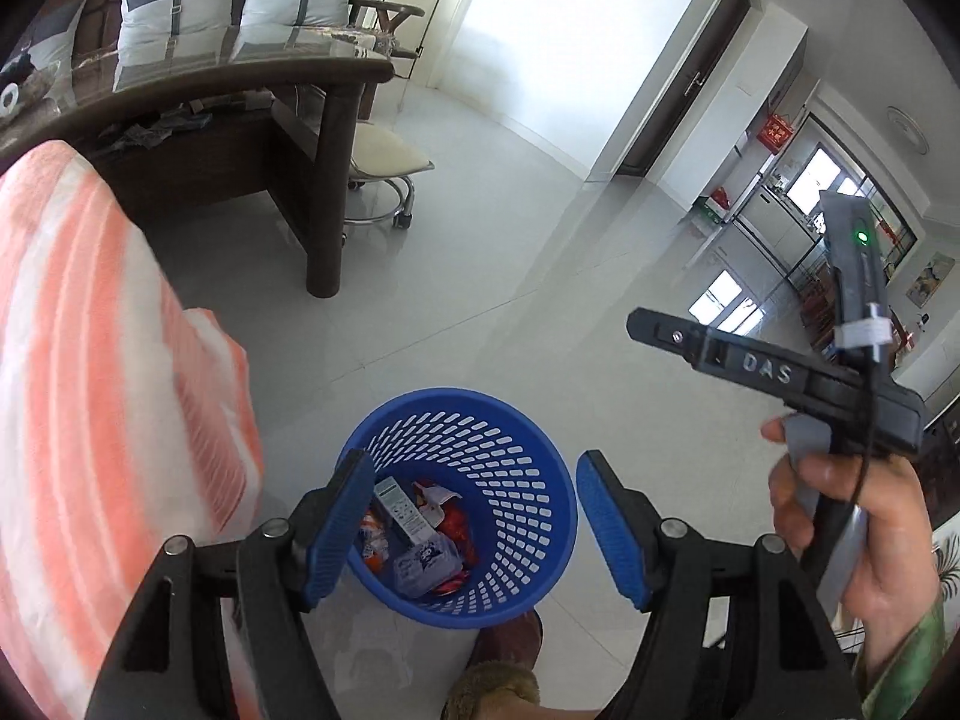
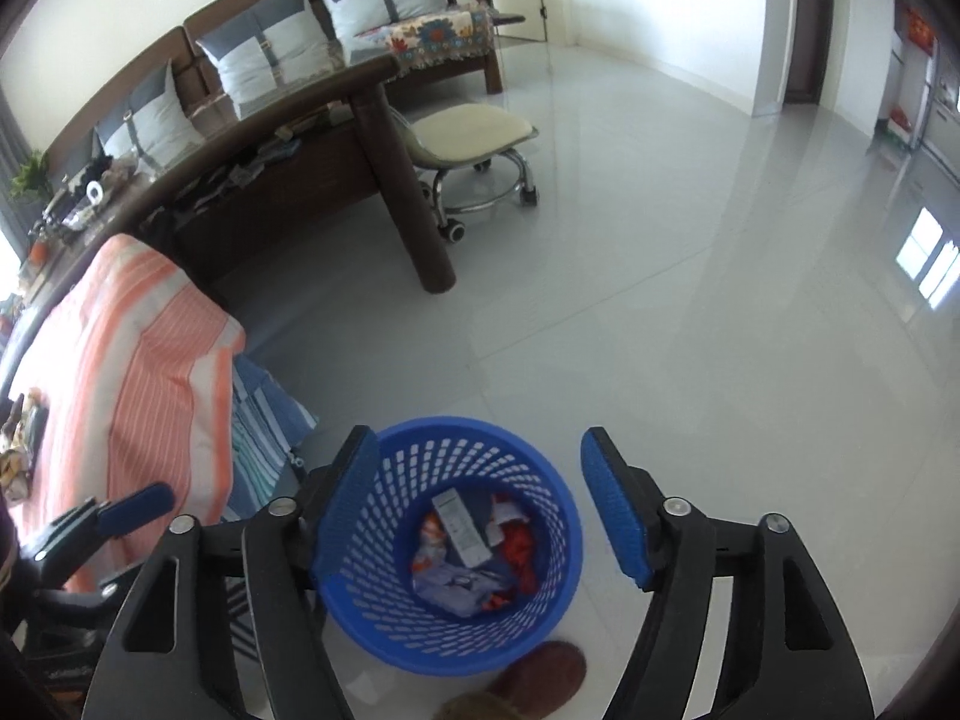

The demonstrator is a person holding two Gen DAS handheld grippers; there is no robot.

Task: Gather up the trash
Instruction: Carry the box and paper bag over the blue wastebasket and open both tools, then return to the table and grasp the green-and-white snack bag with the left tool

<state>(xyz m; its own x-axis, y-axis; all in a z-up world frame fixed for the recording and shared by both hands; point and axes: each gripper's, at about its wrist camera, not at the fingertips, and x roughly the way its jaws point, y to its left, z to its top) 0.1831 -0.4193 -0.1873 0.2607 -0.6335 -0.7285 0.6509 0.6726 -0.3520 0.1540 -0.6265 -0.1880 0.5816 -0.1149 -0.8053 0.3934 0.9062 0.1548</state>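
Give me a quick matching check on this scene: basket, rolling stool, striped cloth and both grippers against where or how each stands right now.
Things:
1. blue basket
2. rolling stool
3. striped cloth
4. left gripper and right gripper

States:
A. draped left of the basket, orange and white
B. on the floor, wrappers inside
C. open, nothing between the pads
D. beside the table leg, cream seat

Pairs: 1-B, 2-D, 3-A, 4-C
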